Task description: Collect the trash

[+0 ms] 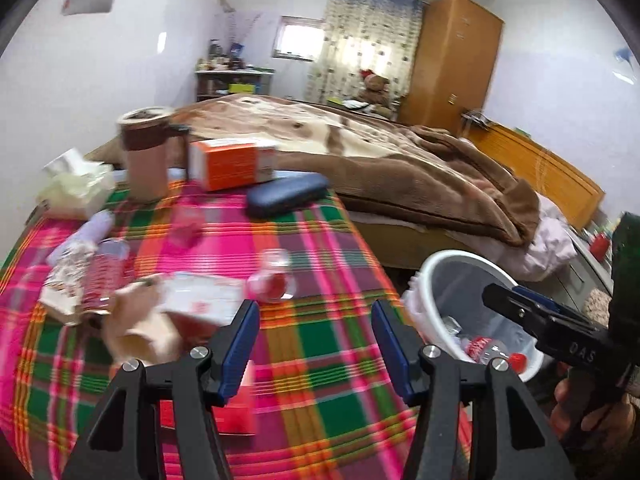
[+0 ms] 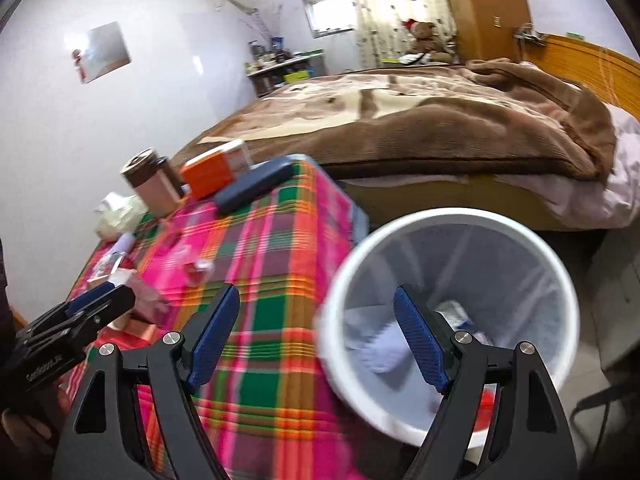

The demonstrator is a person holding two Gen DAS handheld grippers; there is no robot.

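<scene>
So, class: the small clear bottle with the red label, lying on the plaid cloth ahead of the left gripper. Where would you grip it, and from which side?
Grip the clear bottle across its middle, coming down from above with the left gripper. It seems to lie on its side on the plaid cloth, so the round body offers two opposite faces. Blur hides its neck.

Left claw [image 1: 316, 344] (jaws apart) hangs over plaid cloth [image 1: 320, 360].

"das" legible on right claw [image 1: 496, 300] body; left claw [image 2: 104, 300] body lettering blurred, unreadable.
</scene>
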